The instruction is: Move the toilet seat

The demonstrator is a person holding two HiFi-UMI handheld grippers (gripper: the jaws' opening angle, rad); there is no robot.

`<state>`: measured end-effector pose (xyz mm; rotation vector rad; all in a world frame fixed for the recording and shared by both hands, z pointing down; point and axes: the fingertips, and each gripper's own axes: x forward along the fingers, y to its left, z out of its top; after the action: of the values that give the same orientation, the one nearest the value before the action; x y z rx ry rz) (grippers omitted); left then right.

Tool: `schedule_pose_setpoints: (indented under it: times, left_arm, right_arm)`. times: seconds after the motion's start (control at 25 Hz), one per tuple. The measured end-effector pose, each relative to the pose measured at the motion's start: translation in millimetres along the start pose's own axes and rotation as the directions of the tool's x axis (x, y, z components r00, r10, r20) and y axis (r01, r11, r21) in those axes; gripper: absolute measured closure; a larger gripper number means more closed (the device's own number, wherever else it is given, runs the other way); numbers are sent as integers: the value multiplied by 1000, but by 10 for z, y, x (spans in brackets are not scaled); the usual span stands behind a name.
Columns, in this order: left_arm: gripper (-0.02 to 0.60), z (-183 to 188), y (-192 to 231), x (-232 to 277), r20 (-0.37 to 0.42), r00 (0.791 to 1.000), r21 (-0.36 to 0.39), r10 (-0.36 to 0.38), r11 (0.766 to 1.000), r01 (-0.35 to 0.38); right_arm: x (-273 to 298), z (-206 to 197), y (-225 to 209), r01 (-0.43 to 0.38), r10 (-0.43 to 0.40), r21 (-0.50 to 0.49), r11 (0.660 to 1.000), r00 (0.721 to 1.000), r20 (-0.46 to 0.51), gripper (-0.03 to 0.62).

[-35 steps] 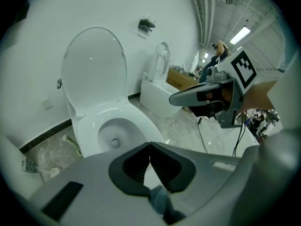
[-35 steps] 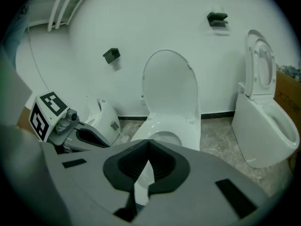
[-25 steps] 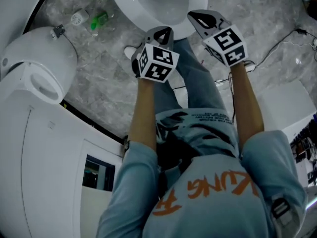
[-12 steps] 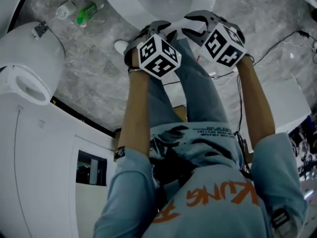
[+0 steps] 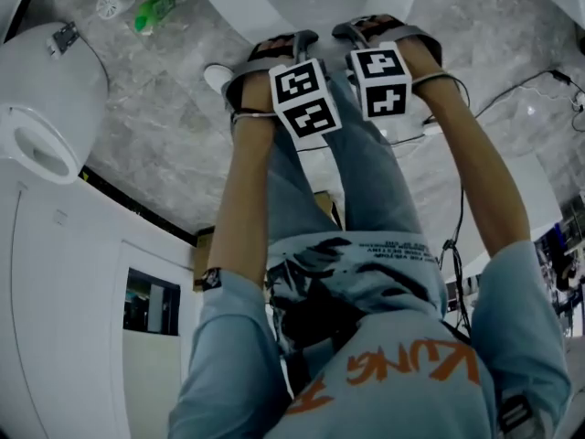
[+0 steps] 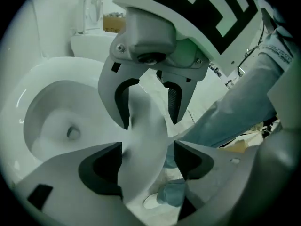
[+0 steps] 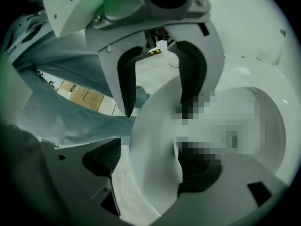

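Opening wide, left gripper (image 6: 148,146) and right gripper (image 7: 149,147) straddle the toilet seat (image 7: 160,109).

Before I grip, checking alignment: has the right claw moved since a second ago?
Yes. The right claw moved leftward onto the toilet rim; its jaws have just been opening around it.

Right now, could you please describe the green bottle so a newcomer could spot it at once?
Find the toilet at the top of the head view, then the grey floor to its left. The bottle lies there beside a white round object; it is the only bright green thing on that floor.
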<state>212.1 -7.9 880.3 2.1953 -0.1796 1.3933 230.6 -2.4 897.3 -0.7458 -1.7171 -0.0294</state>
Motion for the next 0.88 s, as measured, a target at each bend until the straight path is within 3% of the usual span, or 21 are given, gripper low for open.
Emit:
schedule_pose_setpoints:
  times: [0.24, 0.48, 0.76, 0.88]
  left_arm:
    - [249, -4, 2, 93, -33, 998, 59, 45, 997, -43]
    - [249, 2, -3, 170, -43, 995, 92, 94, 992, -90]
    - [249, -3, -117, 16, -40, 989, 202, 144, 970, -133]
    - [249, 26, -149, -92, -34, 983, 217, 179, 962, -167]
  right_arm:
    - [168, -89, -37, -1, -4, -60, 998, 995, -95, 203]
    - [217, -139, -61, 14, -35, -115, 993, 983, -182, 250]
    - [47, -76, 46, -11, -6, -103, 995, 987, -161, 252]
    - [-95, -21, 107, -38, 24, -91, 995, 990, -142, 253]
